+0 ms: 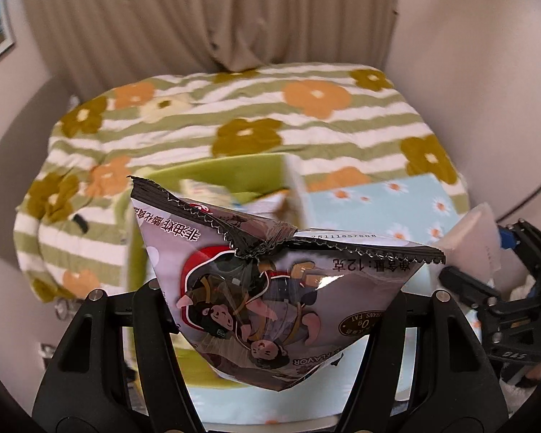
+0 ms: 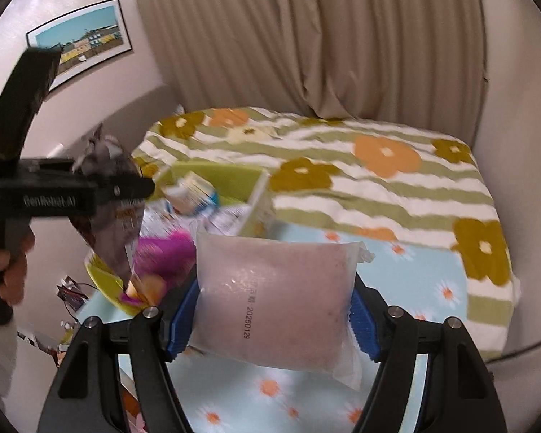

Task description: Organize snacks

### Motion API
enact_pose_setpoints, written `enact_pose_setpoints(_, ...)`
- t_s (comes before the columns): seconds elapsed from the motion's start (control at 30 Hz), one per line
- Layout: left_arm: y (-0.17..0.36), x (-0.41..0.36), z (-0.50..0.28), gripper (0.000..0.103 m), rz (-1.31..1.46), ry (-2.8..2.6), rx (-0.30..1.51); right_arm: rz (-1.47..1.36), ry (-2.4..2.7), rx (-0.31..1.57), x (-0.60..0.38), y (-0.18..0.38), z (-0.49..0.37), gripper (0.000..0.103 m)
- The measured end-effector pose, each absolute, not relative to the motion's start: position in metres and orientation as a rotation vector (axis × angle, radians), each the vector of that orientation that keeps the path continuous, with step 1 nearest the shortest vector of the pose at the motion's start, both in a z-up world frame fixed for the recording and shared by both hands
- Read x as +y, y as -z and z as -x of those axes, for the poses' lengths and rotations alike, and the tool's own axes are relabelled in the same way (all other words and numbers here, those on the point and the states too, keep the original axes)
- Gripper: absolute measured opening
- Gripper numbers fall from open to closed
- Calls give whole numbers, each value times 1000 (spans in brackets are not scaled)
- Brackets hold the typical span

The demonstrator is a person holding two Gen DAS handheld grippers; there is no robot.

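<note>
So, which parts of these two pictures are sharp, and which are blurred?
Left wrist view: the grey snack bag is sharp, with glare on its foil; the green box behind is smeared. Right wrist view: the pink pouch and its date print are sharp; the left gripper and box contents are blurred.

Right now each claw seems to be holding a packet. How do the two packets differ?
The packet in the left claw is a grey printed snack bag with cartoon figures and black crimped seams; the one in the right claw is a plain frosted pink pouch bearing only a date stamp. The grey printed snack bag is creased and pinched at its top seam; the pink pouch is smooth and pillow-shaped. Both are sealed and gripped by their sides.
</note>
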State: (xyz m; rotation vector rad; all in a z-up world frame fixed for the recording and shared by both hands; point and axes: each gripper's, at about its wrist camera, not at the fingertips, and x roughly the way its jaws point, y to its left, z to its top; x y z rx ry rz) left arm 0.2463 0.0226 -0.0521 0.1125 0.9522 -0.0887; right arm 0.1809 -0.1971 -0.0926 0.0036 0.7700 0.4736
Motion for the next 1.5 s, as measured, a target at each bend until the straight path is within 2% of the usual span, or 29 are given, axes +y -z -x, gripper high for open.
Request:
enact_pose_setpoints(0.3, 100, 111, -291, 61, -42, 9, 1088, -29, -519, 778, -111, 86, -220, 68)
enact_pose_setpoints(0.37, 115, 118, -302, 66, -38, 23, 1130, -30, -512, 795, -100, 90, -227, 68)
enact_pose_setpoints(0.4, 122, 120, -307, 78, -35, 31, 1142, -31, -507, 803, -97, 93, -228, 68)
enact_pose_setpoints(0.43, 129, 123, -312, 97, -41, 34, 1141, -35, -499, 814, -93, 96, -232, 68)
enact_pose_setpoints(0.47, 132, 124, -313, 103, -46, 35, 1133, -38, -490, 826, -90, 100, -236, 68)
enact_pose_setpoints(0.67, 144, 120, -310, 102, -74, 63, 1099, -47, -430, 873, -83, 114, -248, 68)
enact_pose_setpoints(0.93, 123, 134, -275, 102, -56, 43, 1001, -36, -408, 879, -71, 108, -250, 68)
enact_pose_setpoints(1.3, 127, 175, -237, 102, -6, -35, 990, 17, -470, 898, -18, 106, -260, 70)
enact_pose_setpoints(1.37, 130, 178, -233, 102, 4, -37, 991, 25, -487, 924, -9, 113, -263, 75)
enact_pose_setpoints(1.43, 133, 179, -231, 102, 2, -44, 984, 24, -494, 934, -5, 119, -262, 91)
enact_pose_setpoints(1.5, 135, 178, -228, 102, -15, -52, 977, 27, -469, 901, -6, 118, -256, 99)
